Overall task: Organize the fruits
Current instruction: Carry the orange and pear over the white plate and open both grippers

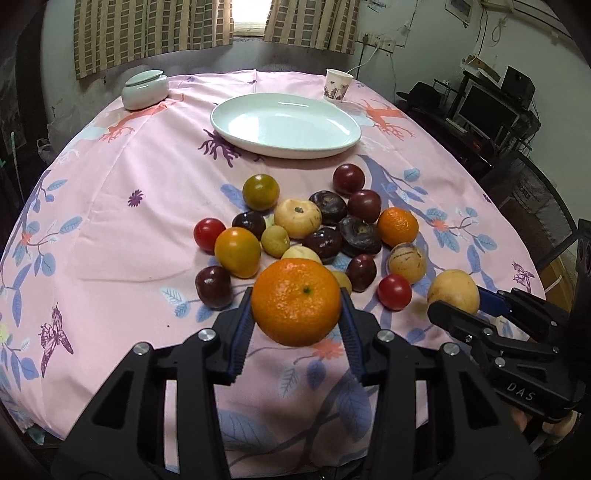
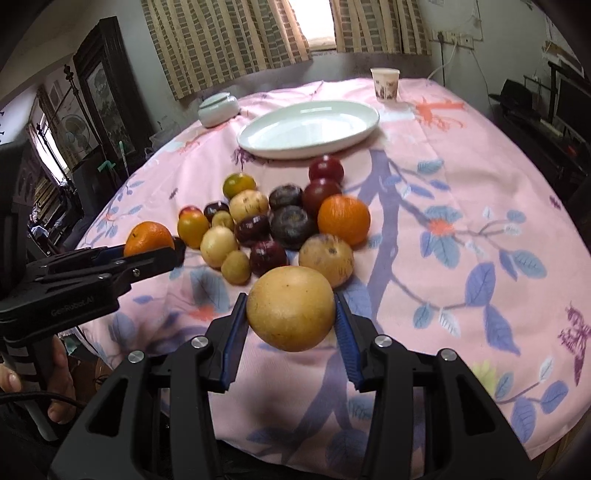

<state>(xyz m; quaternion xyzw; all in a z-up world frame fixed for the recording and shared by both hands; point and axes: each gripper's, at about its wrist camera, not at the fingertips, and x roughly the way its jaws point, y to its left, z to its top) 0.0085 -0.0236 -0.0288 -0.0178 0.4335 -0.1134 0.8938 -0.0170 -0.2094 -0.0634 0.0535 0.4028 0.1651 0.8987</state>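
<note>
The right gripper (image 2: 291, 310) jaws clamp a round yellow-brown fruit (image 2: 290, 308) above the pink floral-clothed counter (image 2: 461, 177); the left gripper (image 2: 162, 254) grips a round orange tangerine (image 2: 147, 236).

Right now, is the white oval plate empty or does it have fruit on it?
Empty. The white oval plate shows only bare glazed surface; the fruit pile lies on the tablecloth in front of it.

Checked curtains (image 1: 155, 33) flanking bright window (image 1: 251, 16)
</note>
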